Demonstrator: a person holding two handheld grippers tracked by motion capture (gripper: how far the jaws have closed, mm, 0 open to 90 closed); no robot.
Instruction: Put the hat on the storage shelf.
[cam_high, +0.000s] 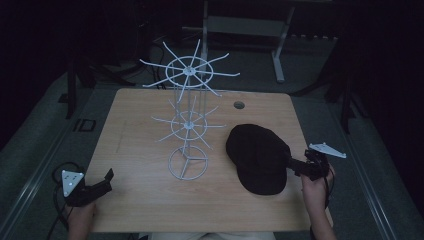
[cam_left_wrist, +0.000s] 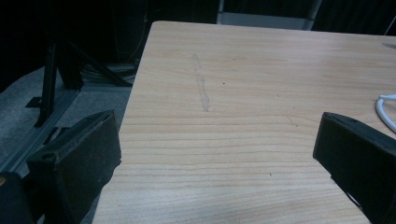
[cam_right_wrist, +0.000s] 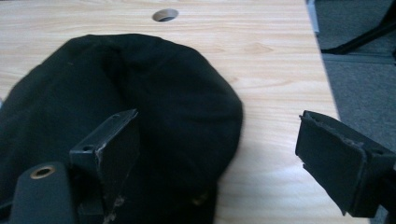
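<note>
A black cap (cam_high: 258, 157) lies flat on the wooden table (cam_high: 140, 150), right of centre. My right gripper (cam_high: 294, 165) is open at the cap's right edge. In the right gripper view one jaw hangs over the cap (cam_right_wrist: 116, 93) and the other over bare wood, with the right gripper (cam_right_wrist: 219, 149) holding nothing. A white wire rack (cam_high: 189, 125) with two tiers of spokes stands upright mid-table. My left gripper (cam_high: 107, 177) is open near the front left corner. In the left gripper view the left gripper (cam_left_wrist: 219, 154) is over bare wood, and part of the rack's base ring (cam_left_wrist: 385, 109) shows at the right edge.
A round cable hole (cam_high: 239, 105) is in the table behind the cap, also seen as the hole (cam_right_wrist: 165, 15). Grey floor surrounds the table, with black stand legs (cam_high: 72, 85) to the left and a grey metal frame (cam_high: 279, 55) behind.
</note>
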